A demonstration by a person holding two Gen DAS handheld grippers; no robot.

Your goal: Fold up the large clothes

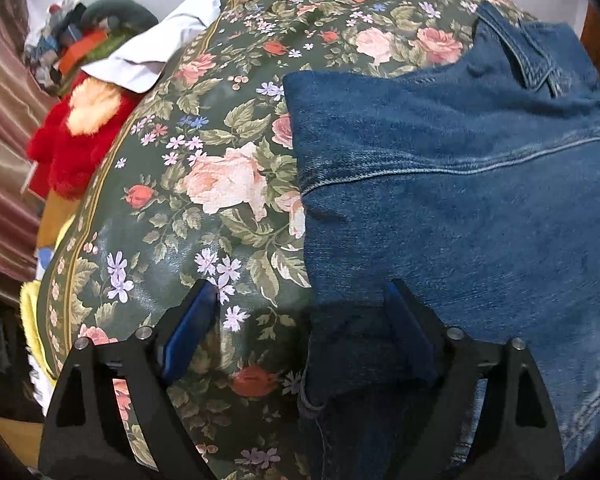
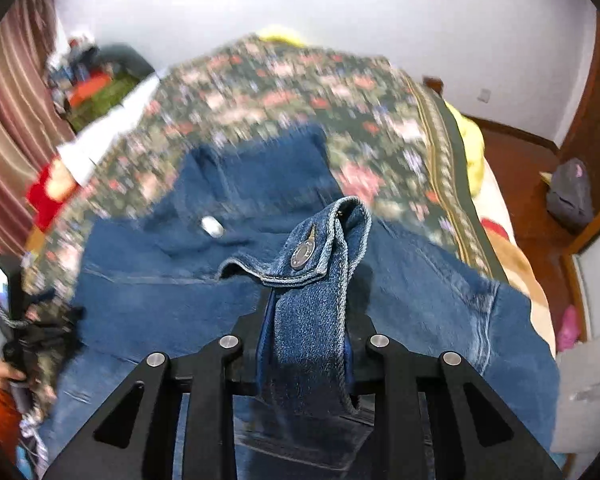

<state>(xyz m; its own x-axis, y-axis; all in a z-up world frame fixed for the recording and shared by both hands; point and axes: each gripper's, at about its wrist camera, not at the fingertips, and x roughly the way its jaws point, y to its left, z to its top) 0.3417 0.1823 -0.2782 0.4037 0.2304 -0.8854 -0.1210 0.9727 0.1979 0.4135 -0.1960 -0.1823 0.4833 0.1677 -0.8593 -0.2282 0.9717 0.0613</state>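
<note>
On the far left, a red plush toy [image 1: 66,148] and a pale cloth [image 1: 168,46] lie at the edge of the floral bedspread [image 1: 220,184]. The left gripper [image 1: 300,328] hovers with its jaws wide apart, holding nothing, straddling the left edge of the denim jacket [image 1: 460,200], which lies spread on the bedspread. Further right, the right gripper [image 2: 306,344] is clamped on a raised cuff [image 2: 320,280] with a metal button [image 2: 302,256], lifting it above the rest of the jacket. Denim looks heavy and fairly stiff: it should hold a crease but drag when pulled. The thick stitched hems, cuffs and seams look like the surest places to pinch, giving bulk that will not slip.
</note>
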